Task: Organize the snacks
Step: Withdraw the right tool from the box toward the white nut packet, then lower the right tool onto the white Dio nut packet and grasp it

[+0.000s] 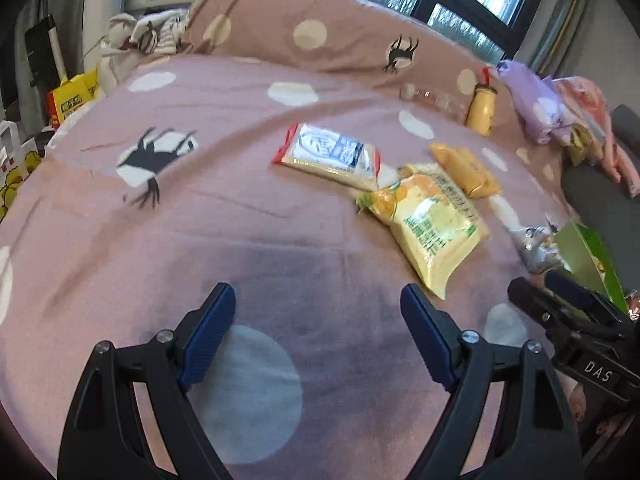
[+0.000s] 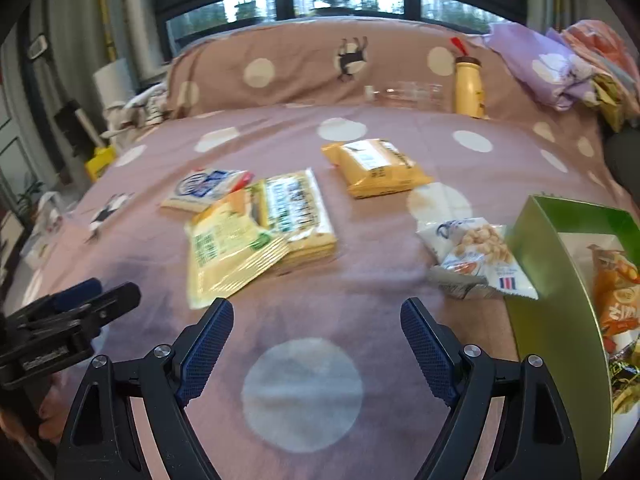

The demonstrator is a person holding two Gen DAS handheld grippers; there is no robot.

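Observation:
Several snack packets lie on a pink spotted bedspread point(image 2: 360, 280). A yellow-green packet point(image 1: 428, 224) point(image 2: 228, 244) partly overlaps another yellow packet point(image 2: 300, 212). A white-blue packet point(image 1: 328, 154) point(image 2: 204, 188) lies to the left, an orange packet point(image 1: 466, 170) point(image 2: 376, 168) farther back. A white puffed-snack bag point(image 2: 476, 260) leans at a green box point(image 2: 548, 264) point(image 1: 588, 256) that holds orange snack bags point(image 2: 616, 292). My left gripper point(image 1: 318, 308) is open and empty above the bedspread. My right gripper point(image 2: 316, 320) is open and empty, also above it.
A yellow bottle point(image 2: 468, 84) and a clear plastic bottle point(image 2: 408, 94) lie by the spotted pillow point(image 2: 304, 64). Folded purple and orange bedding point(image 2: 560, 68) sits at the back right. Yellow boxes point(image 1: 72, 98) stand beyond the bed's left edge.

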